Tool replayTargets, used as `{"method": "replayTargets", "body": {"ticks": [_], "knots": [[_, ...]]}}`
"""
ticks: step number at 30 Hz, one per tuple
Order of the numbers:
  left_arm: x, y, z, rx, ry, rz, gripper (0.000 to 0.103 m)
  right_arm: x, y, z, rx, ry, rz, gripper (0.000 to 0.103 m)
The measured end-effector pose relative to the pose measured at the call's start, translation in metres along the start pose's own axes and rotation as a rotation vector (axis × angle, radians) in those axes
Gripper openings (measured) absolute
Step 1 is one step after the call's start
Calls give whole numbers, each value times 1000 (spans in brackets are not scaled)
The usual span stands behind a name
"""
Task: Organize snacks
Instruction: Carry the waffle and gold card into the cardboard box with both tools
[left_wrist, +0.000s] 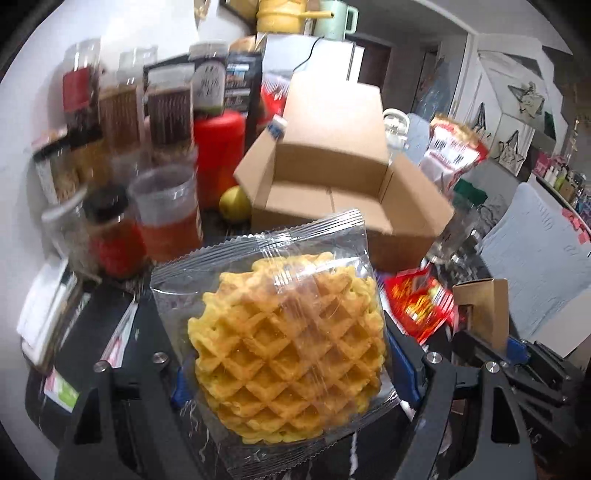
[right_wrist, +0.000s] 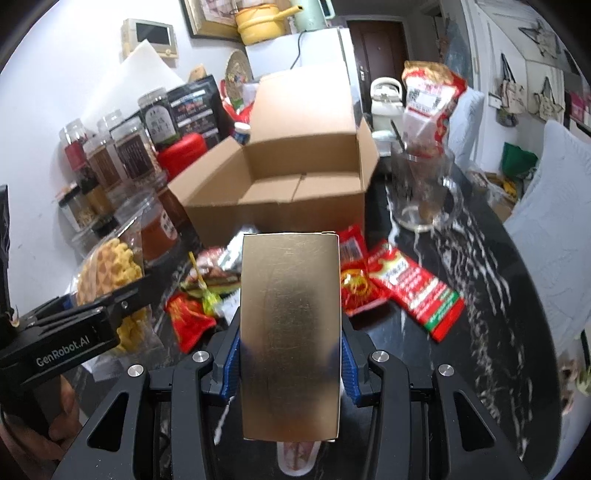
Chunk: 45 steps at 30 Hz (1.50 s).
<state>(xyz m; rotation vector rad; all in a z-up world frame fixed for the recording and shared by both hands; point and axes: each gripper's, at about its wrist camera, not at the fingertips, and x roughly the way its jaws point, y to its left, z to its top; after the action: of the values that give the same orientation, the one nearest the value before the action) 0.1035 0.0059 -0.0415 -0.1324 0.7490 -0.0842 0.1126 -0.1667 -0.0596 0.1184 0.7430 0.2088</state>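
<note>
A clear packet of golden waffles (left_wrist: 288, 343) is held up off the table, with my left gripper (left_wrist: 291, 376) shut on it, its blue pads (left_wrist: 402, 369) pressing both sides. In the right wrist view the same waffle packet (right_wrist: 107, 269) shows at the left in the left gripper (right_wrist: 110, 310). My right gripper (right_wrist: 290, 354) is shut on a gold box (right_wrist: 290, 325), which also shows as the gold box (left_wrist: 480, 310) at the right. An open cardboard box (right_wrist: 295, 192) stands empty ahead of both. Red snack packets (right_wrist: 413, 288) lie on the table before it.
Several jars (right_wrist: 129, 151) and a red container (left_wrist: 218, 147) crowd the left side. A lemon (left_wrist: 234, 203) lies by the cardboard box (left_wrist: 332, 199). To the box's right a glass jug (right_wrist: 421, 184) holds a red bag (right_wrist: 428, 99). The black marble table (right_wrist: 480, 266) curves away at the right.
</note>
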Motion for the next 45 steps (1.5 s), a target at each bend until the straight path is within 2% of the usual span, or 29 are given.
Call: {"method": "replayTargets", "body": {"ticks": [12, 20, 25, 36, 42, 45], "knots": [[-1, -21, 58, 36, -87, -60, 82, 0, -7, 58, -17, -71, 28, 43], [21, -34, 103, 53, -127, -111, 82, 22, -18, 100, -27, -86, 27, 43], [43, -39, 132, 64, -143, -117, 82, 40, -29, 130, -23, -96, 16, 43], [89, -41, 181, 81, -189, -77, 82, 91, -42, 181, -35, -89, 8, 43], [120, -38, 198, 101, -192, -26, 82, 122, -47, 199, -32, -64, 11, 43], [137, -36, 206, 114, -196, 26, 82, 137, -47, 205, -33, -47, 14, 43]]}}
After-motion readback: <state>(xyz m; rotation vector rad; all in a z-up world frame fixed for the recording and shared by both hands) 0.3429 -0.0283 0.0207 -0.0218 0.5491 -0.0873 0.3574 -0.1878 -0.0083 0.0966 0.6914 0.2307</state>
